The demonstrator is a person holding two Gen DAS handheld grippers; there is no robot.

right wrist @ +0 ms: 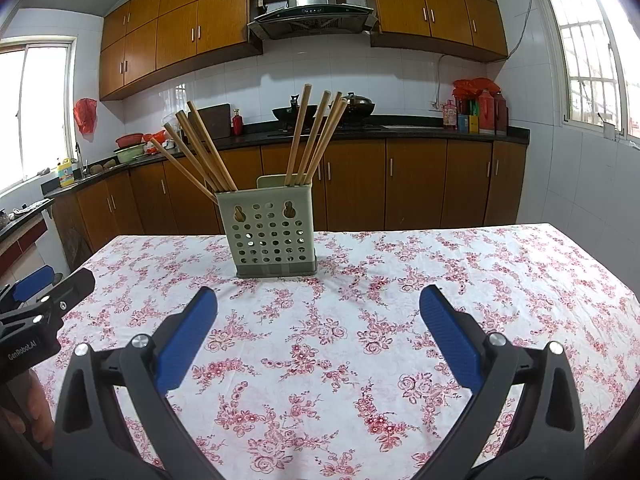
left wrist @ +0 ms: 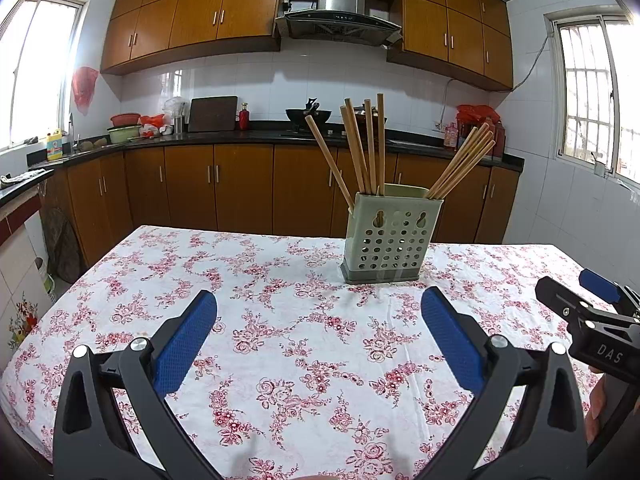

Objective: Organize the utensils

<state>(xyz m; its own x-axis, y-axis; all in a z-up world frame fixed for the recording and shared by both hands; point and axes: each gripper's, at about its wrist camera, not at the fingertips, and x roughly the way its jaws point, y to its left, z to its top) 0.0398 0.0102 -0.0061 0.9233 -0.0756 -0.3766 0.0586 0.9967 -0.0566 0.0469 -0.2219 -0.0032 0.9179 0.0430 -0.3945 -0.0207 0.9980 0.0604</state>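
Note:
A pale green perforated utensil holder [left wrist: 390, 236] stands upright on the floral tablecloth [left wrist: 280, 320], also in the right wrist view [right wrist: 270, 232]. Several wooden chopsticks [left wrist: 358, 148] lean in it in two bunches, seen too in the right wrist view [right wrist: 312, 136]. My left gripper [left wrist: 319, 304] is open and empty, short of the holder, which lies ahead to its right. My right gripper [right wrist: 319, 302] is open and empty, with the holder ahead to its left. The right gripper shows at the right edge of the left wrist view [left wrist: 580, 292], the left gripper at the left edge of the right wrist view [right wrist: 60, 284].
The table's far edge [left wrist: 240, 234] lies behind the holder. Beyond it run brown base cabinets [left wrist: 240, 188] and a dark counter with a wok [left wrist: 308, 114], cutting board [left wrist: 212, 114] and bottles [right wrist: 480, 112]. White tiled walls and windows flank both sides.

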